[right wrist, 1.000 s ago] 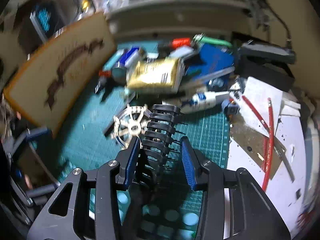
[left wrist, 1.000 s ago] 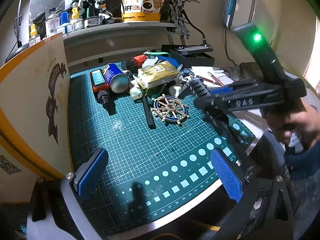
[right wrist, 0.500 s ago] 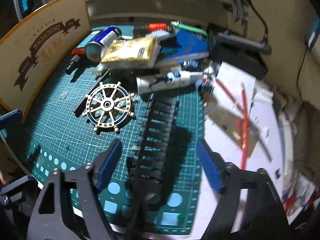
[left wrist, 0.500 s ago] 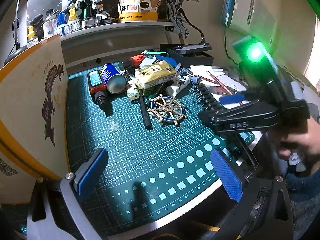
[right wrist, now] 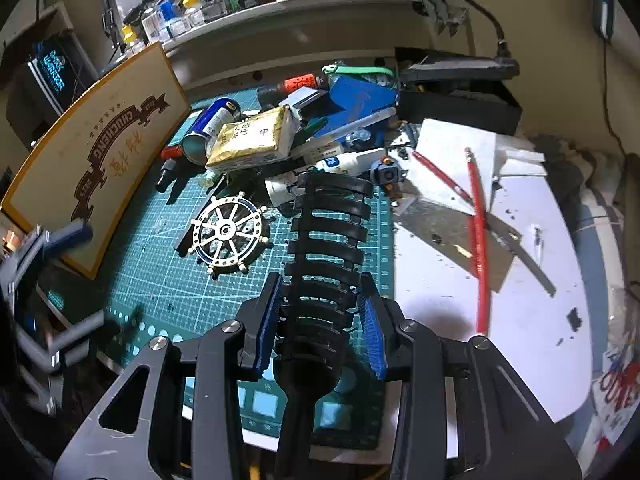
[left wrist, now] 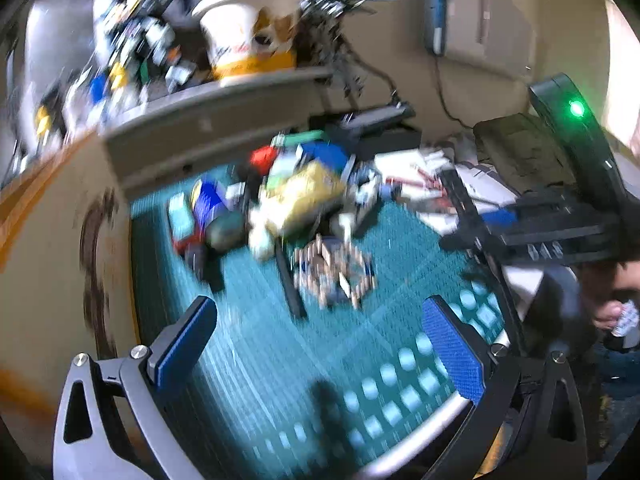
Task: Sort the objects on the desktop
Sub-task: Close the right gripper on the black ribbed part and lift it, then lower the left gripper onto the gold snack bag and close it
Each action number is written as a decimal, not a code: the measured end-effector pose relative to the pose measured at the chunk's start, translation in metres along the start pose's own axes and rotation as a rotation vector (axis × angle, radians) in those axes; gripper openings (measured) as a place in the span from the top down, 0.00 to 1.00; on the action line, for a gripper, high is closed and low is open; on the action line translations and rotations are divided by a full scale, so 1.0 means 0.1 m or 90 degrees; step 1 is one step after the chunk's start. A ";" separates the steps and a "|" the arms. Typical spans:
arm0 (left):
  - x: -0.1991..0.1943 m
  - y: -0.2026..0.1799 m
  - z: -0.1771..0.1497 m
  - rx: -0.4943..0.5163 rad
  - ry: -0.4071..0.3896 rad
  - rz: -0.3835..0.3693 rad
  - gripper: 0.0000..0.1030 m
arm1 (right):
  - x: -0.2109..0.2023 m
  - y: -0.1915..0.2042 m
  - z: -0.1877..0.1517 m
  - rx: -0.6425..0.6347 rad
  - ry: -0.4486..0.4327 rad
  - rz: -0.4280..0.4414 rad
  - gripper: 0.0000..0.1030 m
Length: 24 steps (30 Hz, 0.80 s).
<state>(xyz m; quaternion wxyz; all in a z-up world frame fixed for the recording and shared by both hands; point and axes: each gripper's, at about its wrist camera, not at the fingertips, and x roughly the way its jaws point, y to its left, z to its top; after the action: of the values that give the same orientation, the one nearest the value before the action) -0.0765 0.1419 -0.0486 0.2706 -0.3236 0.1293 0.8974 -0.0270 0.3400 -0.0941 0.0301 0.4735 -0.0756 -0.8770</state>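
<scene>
A black vented hairbrush (right wrist: 326, 240) stands between the blue pads of my right gripper (right wrist: 320, 320), head pointing away over the green cutting mat (right wrist: 160, 280). The jaws are closing and both pads touch the brush's sides near the handle. A wooden ship's wheel (right wrist: 228, 232) lies on the mat just left of the brush. My left gripper (left wrist: 320, 344) is open over the mat's near edge (left wrist: 260, 340) with nothing between its fingers; its view is blurred. There the wheel (left wrist: 334, 272) lies ahead, and the brush (left wrist: 466, 208) shows at the right in the other gripper.
A heap at the mat's back holds a gold packet (right wrist: 252, 140), a blue can (right wrist: 212, 124), a white tube and markers. A printed cardboard box (right wrist: 92, 160) walls the left side. Red pencils (right wrist: 478, 220) lie on white paper (right wrist: 520, 300) at the right, a black case (right wrist: 456, 100) behind.
Half a second ago the right jaws stood wide around the brush; now they have closed onto it again. The left view has shifted and gone blurred.
</scene>
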 end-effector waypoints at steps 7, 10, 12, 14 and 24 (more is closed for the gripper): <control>0.63 0.00 0.56 0.101 -0.037 0.010 0.02 | -0.09 -0.07 -0.02 0.000 -0.005 0.024 0.66; 0.90 0.03 0.67 0.132 -0.019 0.045 0.11 | -0.16 -0.10 -0.04 -0.005 -0.012 0.032 0.65; 1.03 0.08 0.69 0.123 0.008 0.036 0.19 | -0.19 -0.14 -0.06 0.000 -0.016 0.039 0.65; 1.15 0.13 0.69 0.098 0.035 -0.001 0.19 | -0.22 -0.20 -0.07 0.007 -0.017 0.042 0.65; 1.28 0.02 0.68 0.040 0.070 -0.032 0.19 | -0.18 -0.35 -0.13 0.033 -0.015 0.071 0.66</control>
<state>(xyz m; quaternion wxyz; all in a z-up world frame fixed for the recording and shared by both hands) -0.1949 0.2190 -0.0806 0.2956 -0.3667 0.1635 0.8668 -0.0060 0.3751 -0.0917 0.0655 0.4586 -0.1246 -0.8774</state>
